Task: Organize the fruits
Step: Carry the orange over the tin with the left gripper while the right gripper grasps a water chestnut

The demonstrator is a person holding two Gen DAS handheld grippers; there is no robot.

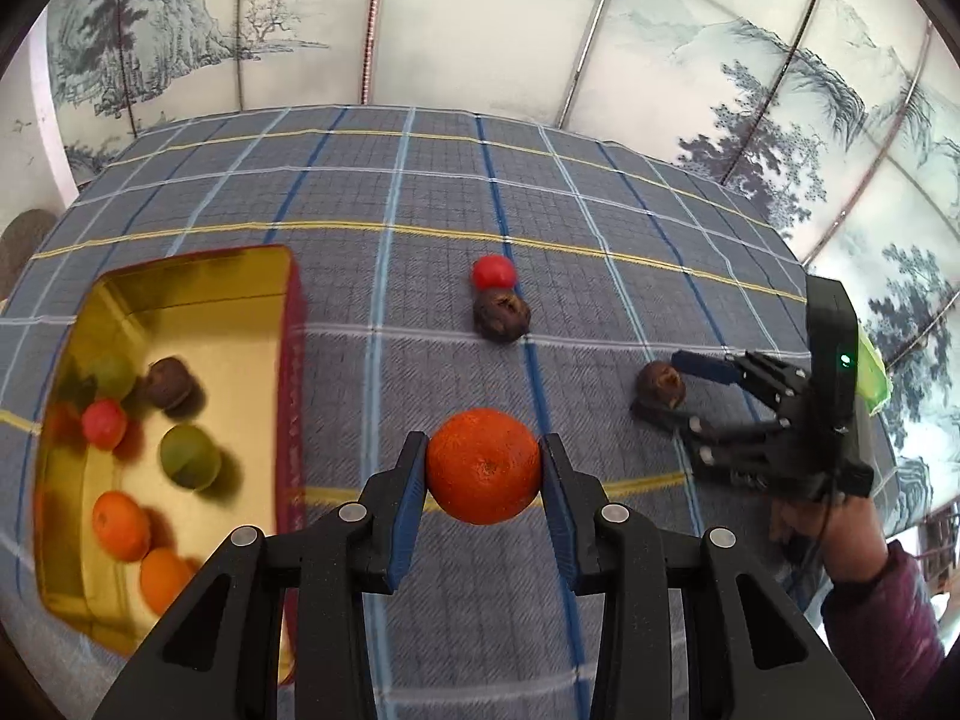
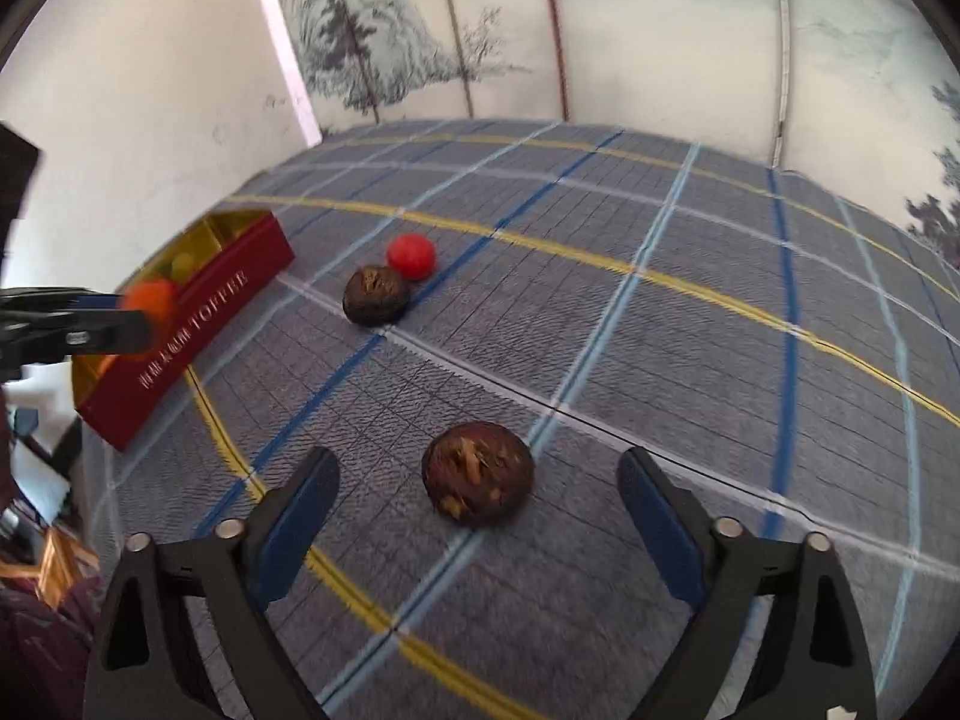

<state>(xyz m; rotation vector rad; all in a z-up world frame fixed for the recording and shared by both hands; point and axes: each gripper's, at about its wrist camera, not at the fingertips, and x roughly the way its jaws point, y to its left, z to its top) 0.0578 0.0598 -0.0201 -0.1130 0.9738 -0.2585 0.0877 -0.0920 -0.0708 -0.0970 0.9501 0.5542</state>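
Note:
My left gripper (image 1: 483, 468) is shut on an orange (image 1: 483, 465) and holds it above the cloth, right of the gold tin (image 1: 282, 300). The tin holds several fruits: oranges, green, red and brown ones. My right gripper (image 2: 477, 474) is open around a brown fruit (image 2: 477, 473) on the cloth, fingers apart from it. The same brown fruit (image 1: 661, 383) and the right gripper (image 1: 672, 387) show in the left wrist view. A second brown fruit (image 2: 375, 294) and a red fruit (image 2: 410, 256) lie together farther off. The left gripper (image 2: 141, 315) with the orange shows blurred at the left.
The table is covered by a blue-grey plaid cloth (image 1: 420, 192). The tin's red outer wall (image 2: 192, 324) bears lettering. A painted landscape screen (image 1: 480, 30) stands behind the table. The person's hand and purple sleeve (image 1: 870, 612) are at the right.

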